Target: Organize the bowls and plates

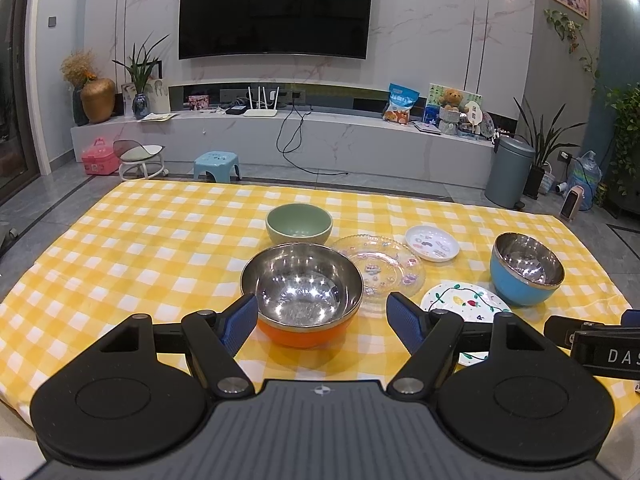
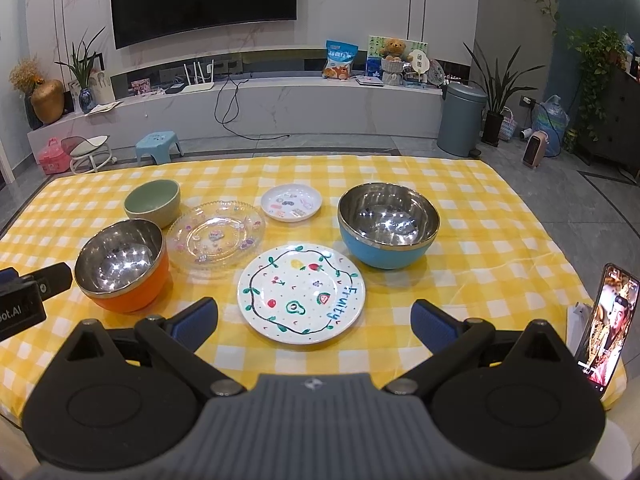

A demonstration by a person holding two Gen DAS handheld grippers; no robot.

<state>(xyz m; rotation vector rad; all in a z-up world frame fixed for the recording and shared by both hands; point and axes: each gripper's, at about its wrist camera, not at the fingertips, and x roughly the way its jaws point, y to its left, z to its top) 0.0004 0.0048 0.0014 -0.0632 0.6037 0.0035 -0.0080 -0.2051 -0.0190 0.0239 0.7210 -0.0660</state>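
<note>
Six pieces are laid out singly on the yellow checked tablecloth (image 2: 460, 184), none stacked yet. The left gripper (image 1: 322, 314) is held with its jaws spread wide, nothing between them, the orange bowl (image 1: 304, 292) sitting just ahead of its blue pads (image 1: 240, 320). The right gripper (image 2: 314, 322) is likewise held wide open and empty, with the painted fruit plate (image 2: 301, 293) lying just ahead between its fingers. The blue bowl (image 2: 386, 230) stands to the right of that plate; the green bowl (image 2: 153, 202), the clear glass plate (image 2: 216, 238) and the small white dish (image 2: 291, 202) lie further back. The two steel-lined bowls are judged stiff and fairly light, but slick inside, so a pinch across the rim, one pad inside and one on the coloured shell, is suggested. The green bowl looks ceramic, heavier and liable to chip. The glass plate is judged the most fragile and slippery piece, and its beaded edge is the only place offered for a hold. The flat plates lie close to the cloth, so an edge would probably have to be caught low and lifted gently.
</note>
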